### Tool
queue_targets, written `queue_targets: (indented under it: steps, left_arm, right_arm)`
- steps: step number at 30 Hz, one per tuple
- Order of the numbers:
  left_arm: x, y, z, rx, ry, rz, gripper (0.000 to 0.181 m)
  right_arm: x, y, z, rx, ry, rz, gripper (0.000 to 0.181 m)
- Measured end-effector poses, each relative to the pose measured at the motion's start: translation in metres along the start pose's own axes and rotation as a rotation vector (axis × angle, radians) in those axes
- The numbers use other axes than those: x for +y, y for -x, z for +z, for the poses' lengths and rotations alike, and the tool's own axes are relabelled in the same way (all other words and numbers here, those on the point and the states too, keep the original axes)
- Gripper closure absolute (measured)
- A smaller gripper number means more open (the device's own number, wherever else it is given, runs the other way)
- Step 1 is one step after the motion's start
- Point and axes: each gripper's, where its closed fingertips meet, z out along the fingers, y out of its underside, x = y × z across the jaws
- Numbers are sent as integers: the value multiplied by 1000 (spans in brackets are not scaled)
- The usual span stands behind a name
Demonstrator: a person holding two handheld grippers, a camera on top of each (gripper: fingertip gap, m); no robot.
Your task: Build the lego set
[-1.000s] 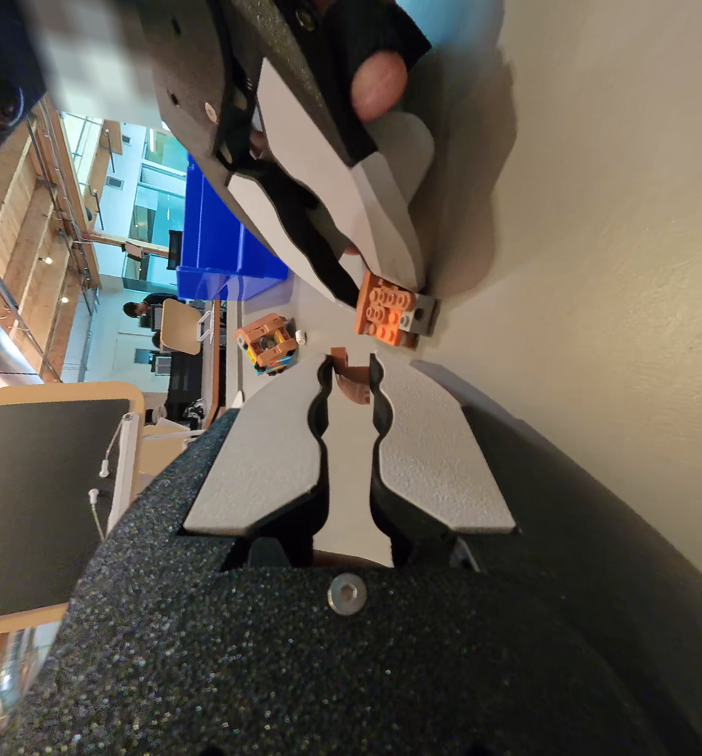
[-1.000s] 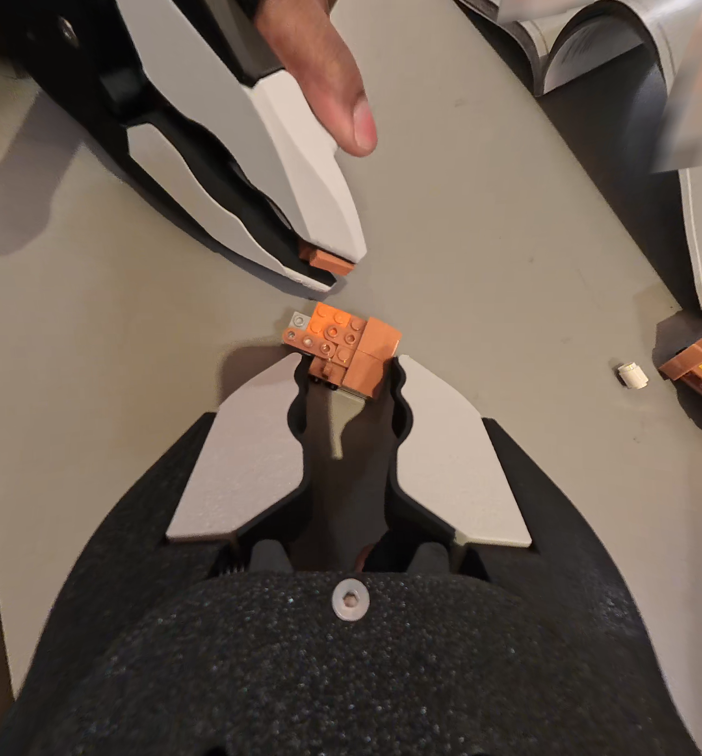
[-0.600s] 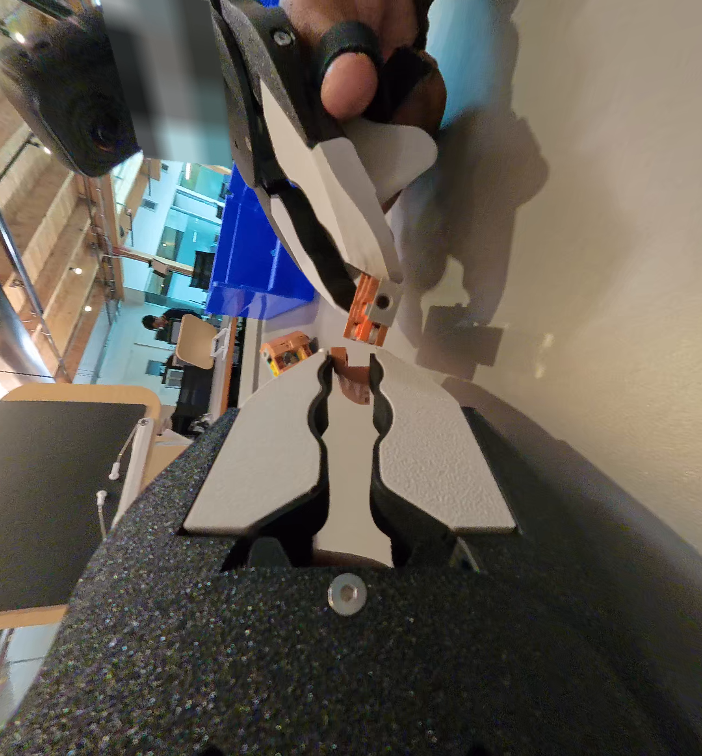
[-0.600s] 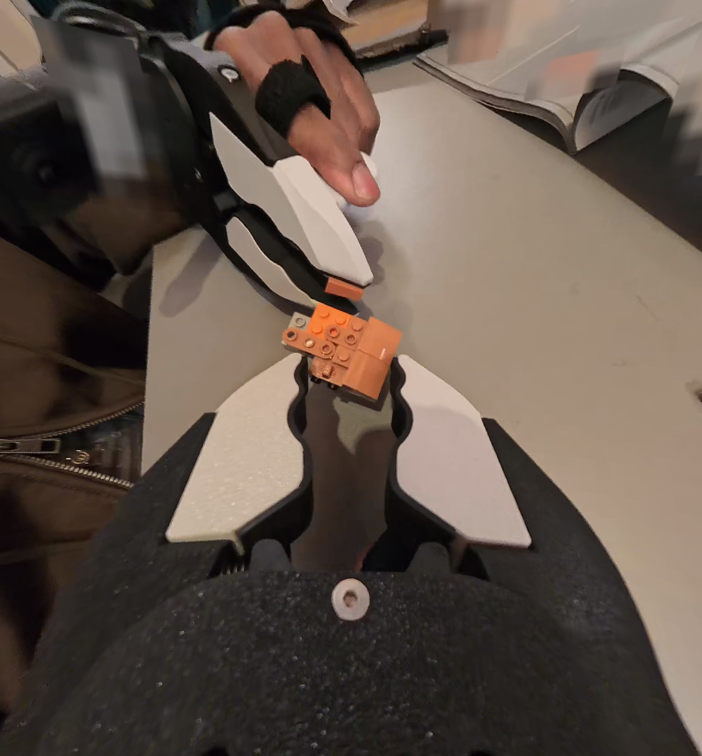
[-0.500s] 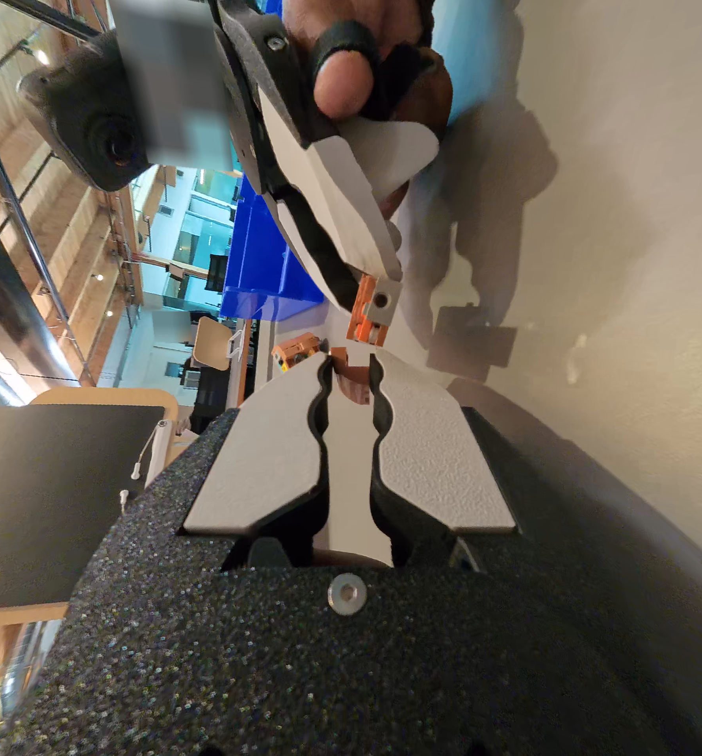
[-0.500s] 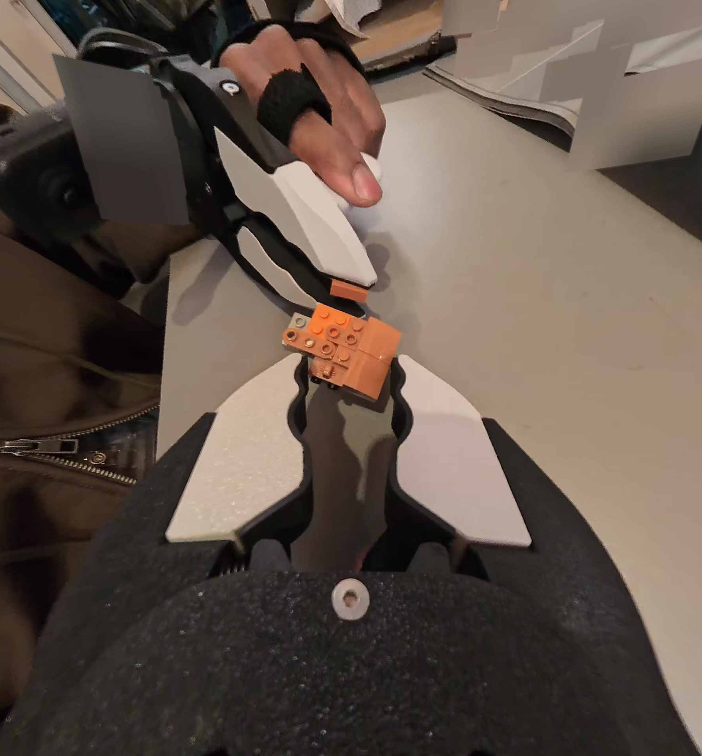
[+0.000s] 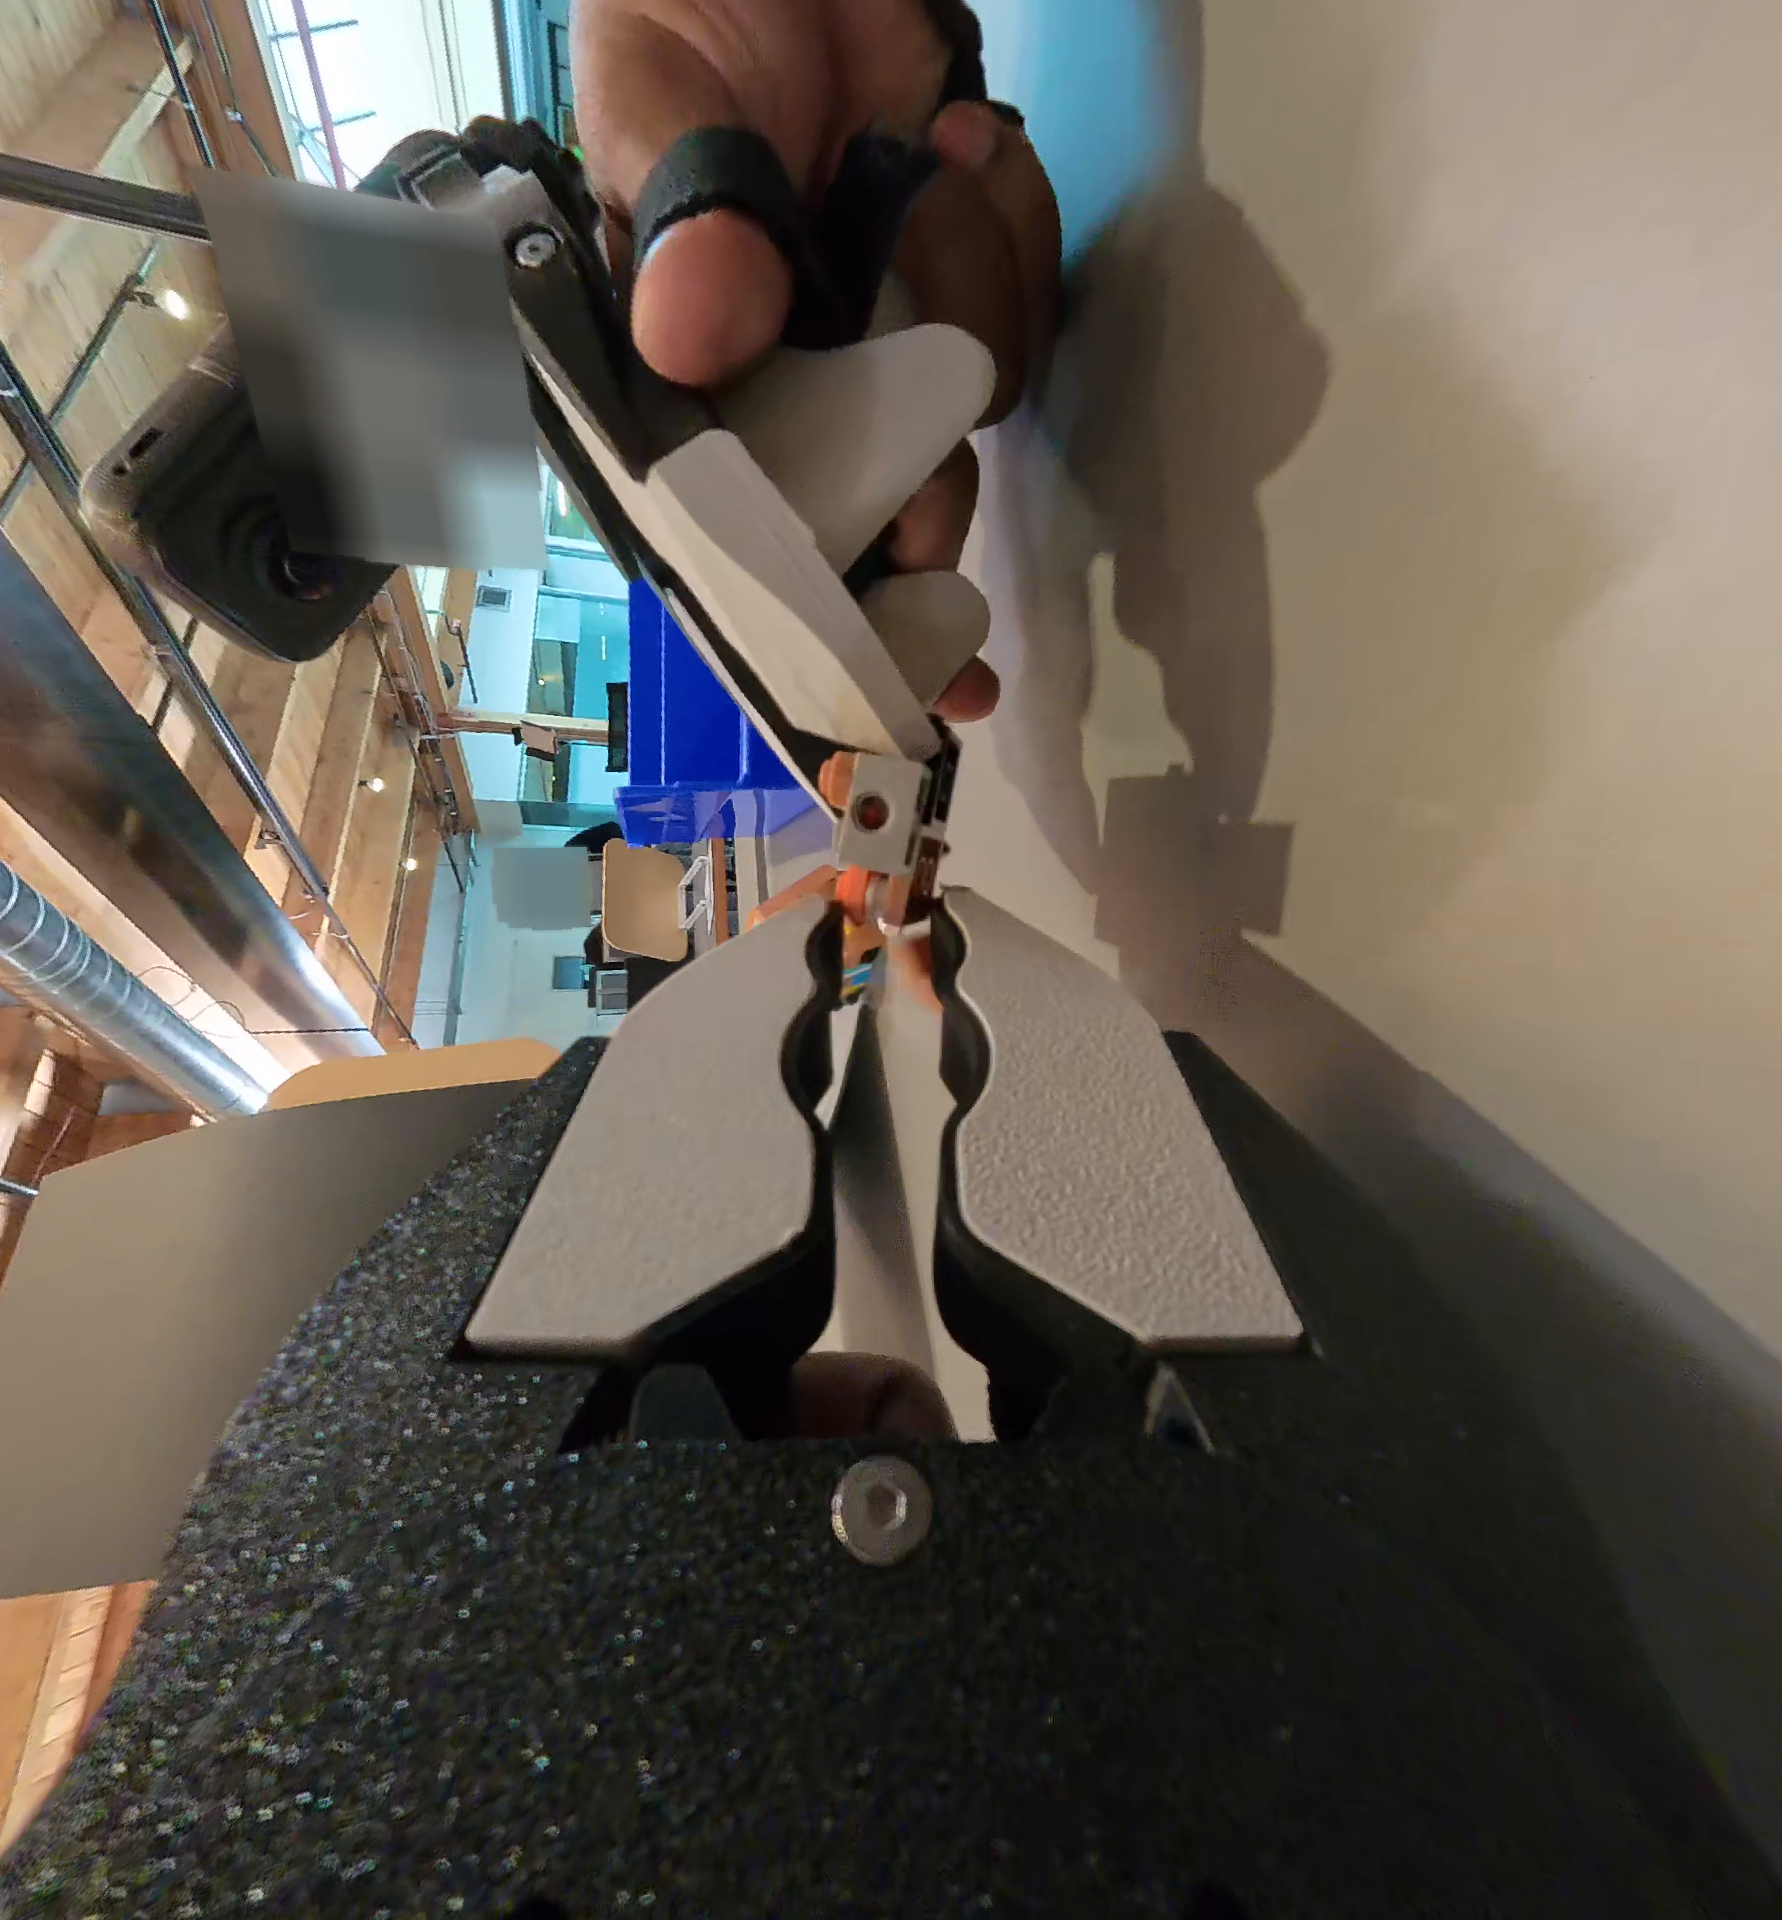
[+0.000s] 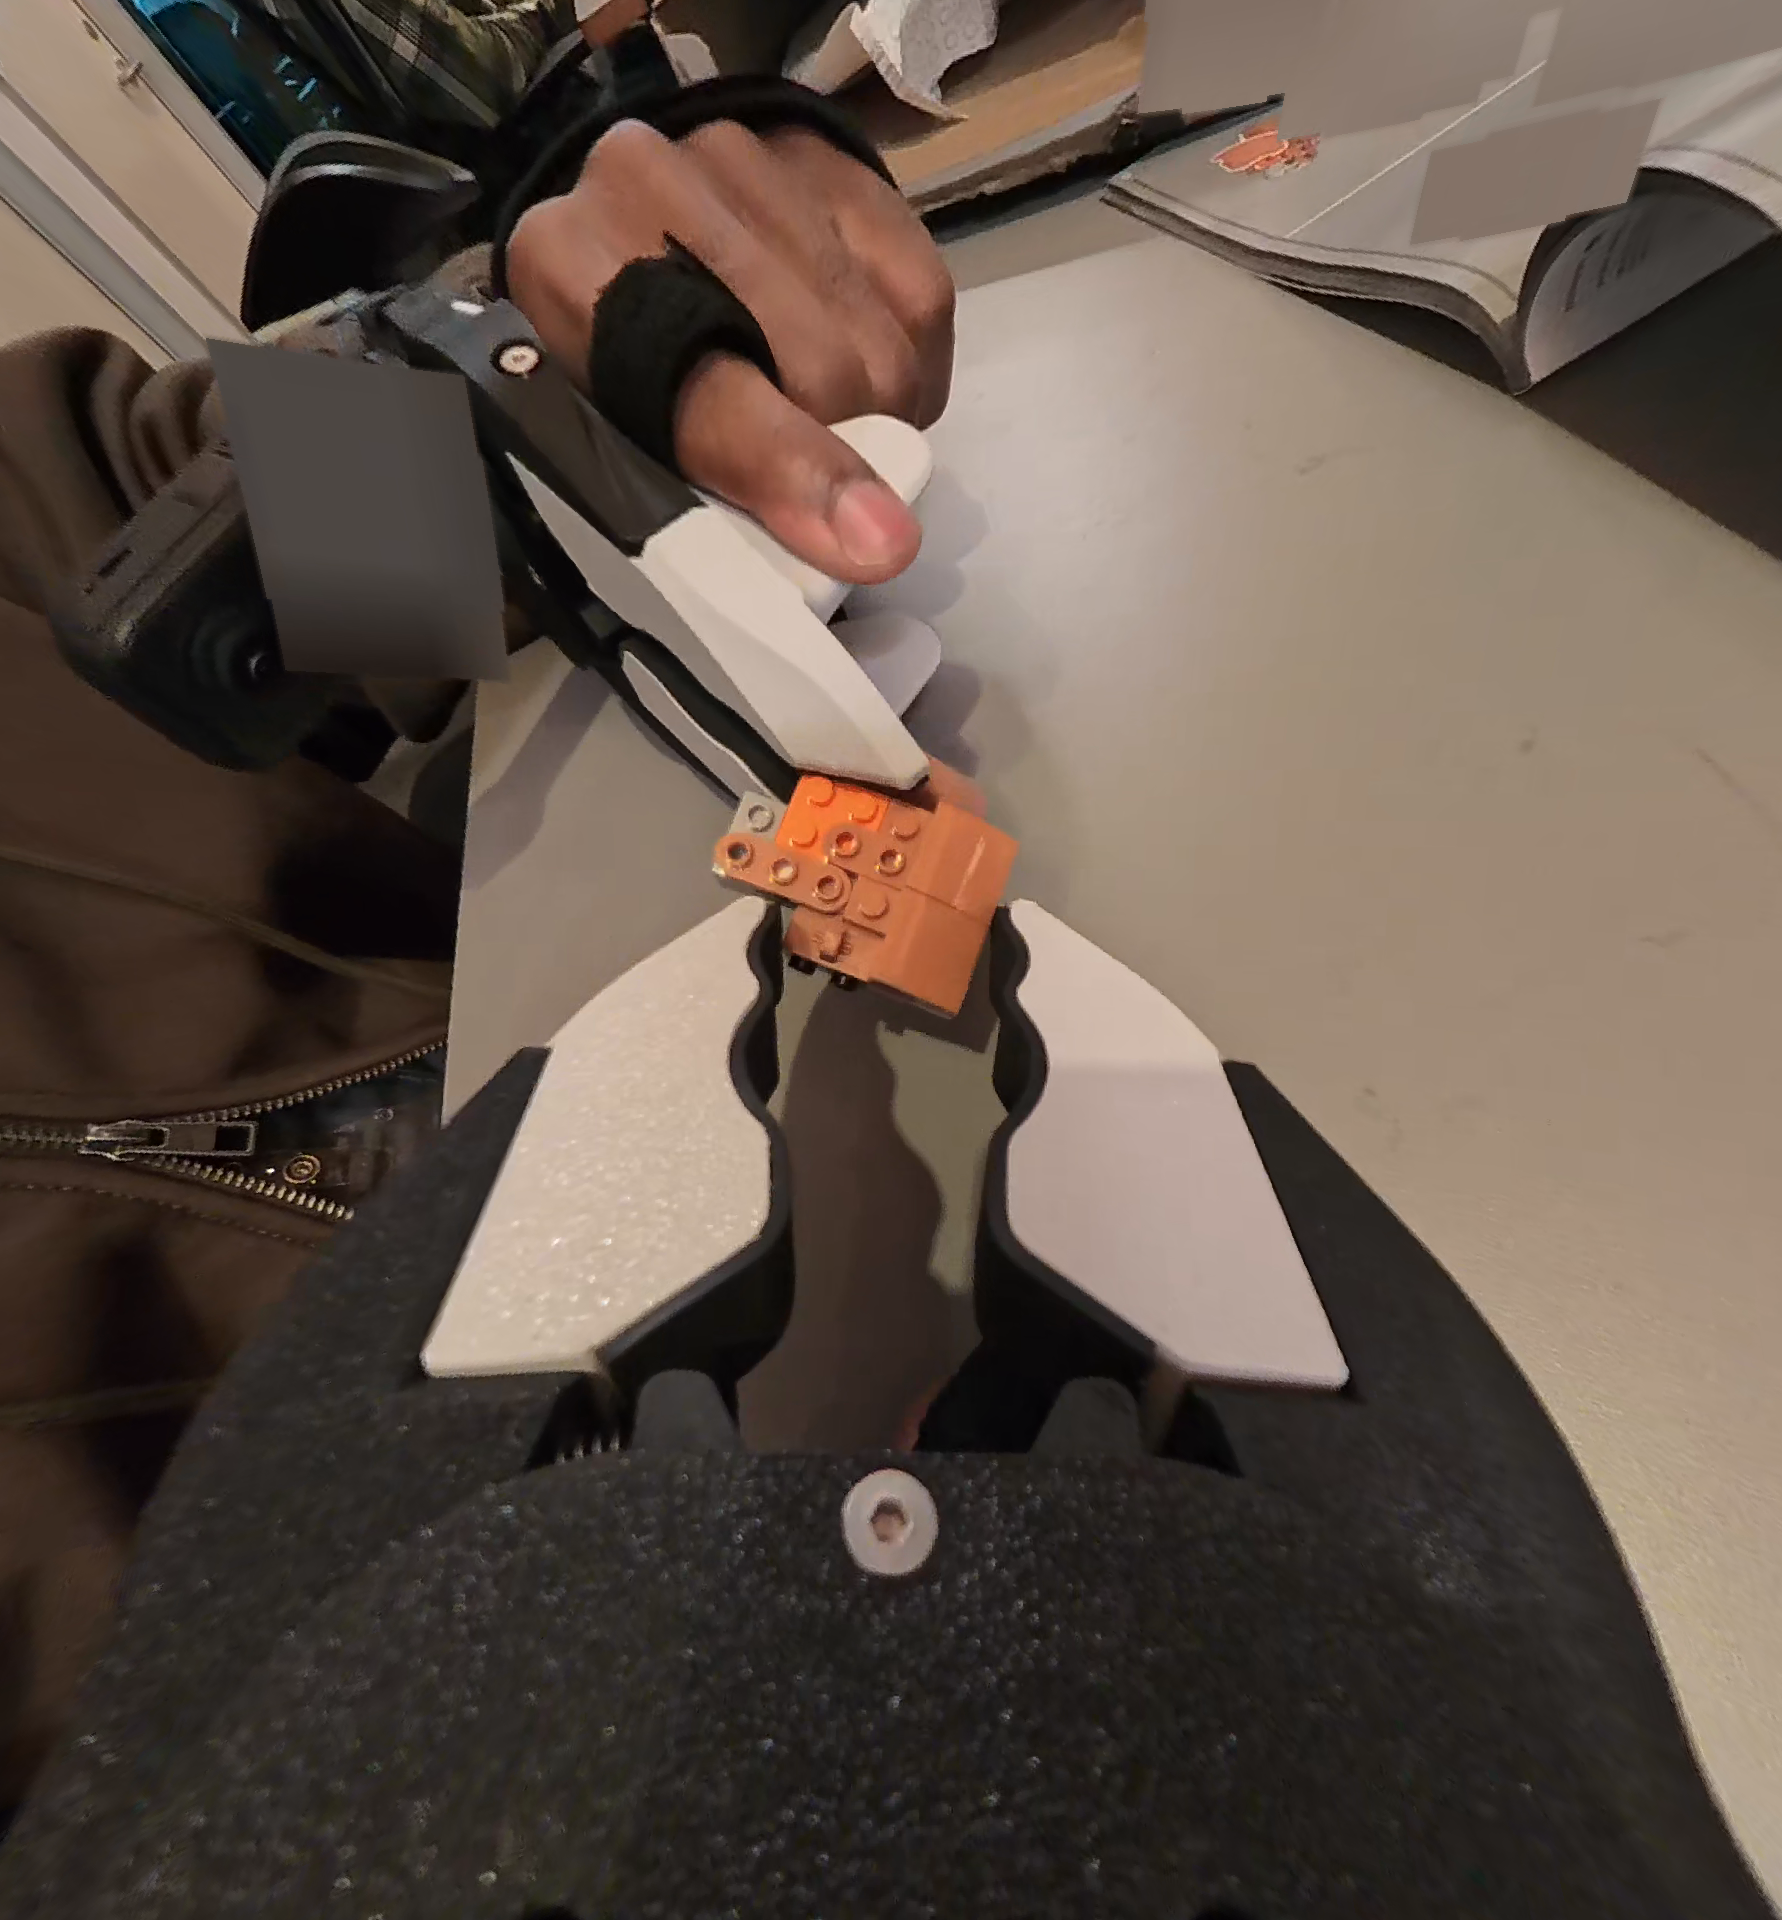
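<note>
At frame centre, my right gripper (image 8: 882, 935) stays clamped on the orange brick cluster (image 8: 871, 883); my left gripper (image 8: 866, 774), pinching a small brick, has closed in to touching, ready for pressing on.

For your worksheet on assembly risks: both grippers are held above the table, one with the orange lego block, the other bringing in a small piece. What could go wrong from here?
1. The right gripper pinches the orange lego assembly only at its near end; pressing may pivot it loose.
2. The left gripper hides its small piece, so studs may misalign.
3. Both are above the table; a slip may drop parts.
</note>
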Motion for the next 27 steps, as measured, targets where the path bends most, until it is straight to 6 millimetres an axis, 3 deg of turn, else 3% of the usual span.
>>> queue_targets:
  steps: [8,14,21,24,27]
  left_arm:
    - [4,-5,2,37,3,-66,164]
    - [1,-1,1,63,-53,-236,155]
    - [-14,2,0,45,-103,-193,141]
    - [-24,4,0,31,-134,-173,146]
    - [-25,1,3,27,-123,-142,162]
  right_arm:
    - [3,-2,0,16,21,-11,143]
    - [2,1,-3,-14,7,-8,143]
    - [1,15,-3,-132,-2,21,143]
    - [0,19,-3,-163,-8,23,143]
    - [0,16,-2,-144,-12,-2,143]
